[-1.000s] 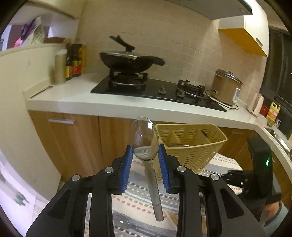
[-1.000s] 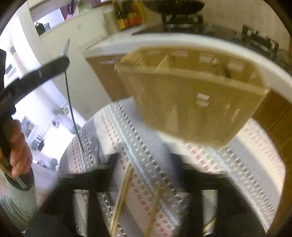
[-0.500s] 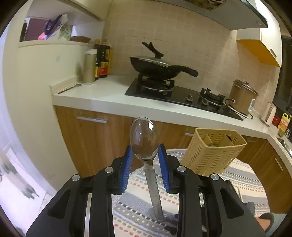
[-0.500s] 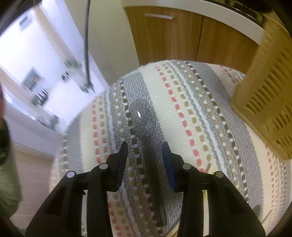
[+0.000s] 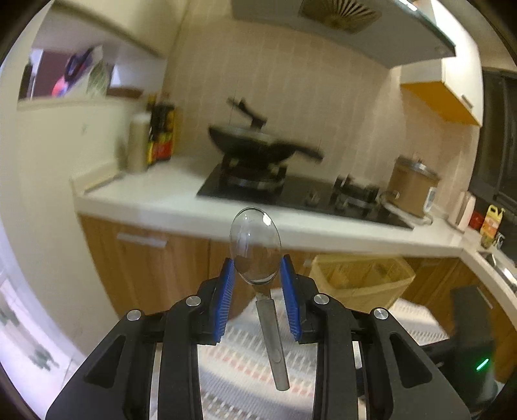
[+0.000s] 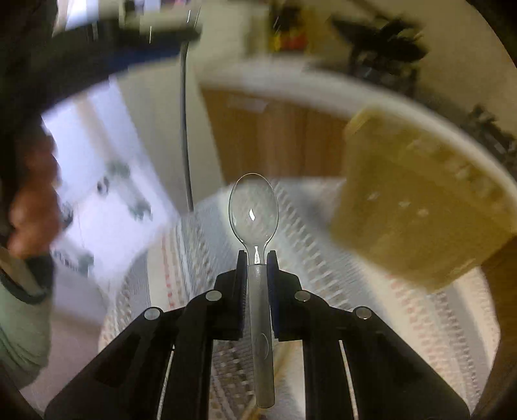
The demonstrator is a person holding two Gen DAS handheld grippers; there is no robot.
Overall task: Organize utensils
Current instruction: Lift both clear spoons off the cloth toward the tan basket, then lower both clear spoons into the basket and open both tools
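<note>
Both grippers point forward and downward over a striped mat. The left gripper clamps a clear spoon by its bowl. The right gripper, jaws just closing, pinches another spoon at its neck.

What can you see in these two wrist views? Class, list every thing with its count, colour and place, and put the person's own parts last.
Clear spoons: two, see-through; left gripper's spoon, right gripper's spoon.
Utensil basket: one, yellow, on the striped cloth.
Wok: one, black, lidded, on the black hob.
Rice cooker: one, brown, right of the hob.
Bottles: several, blurred, left end of the white counter.
Range hood: one, grey, above the hob.
Left gripper: black, blue pads, shut on its spoon's bowl.
Right gripper: black, just closed on its spoon's neck.
Hand: one, blurred, green sleeve.
</note>
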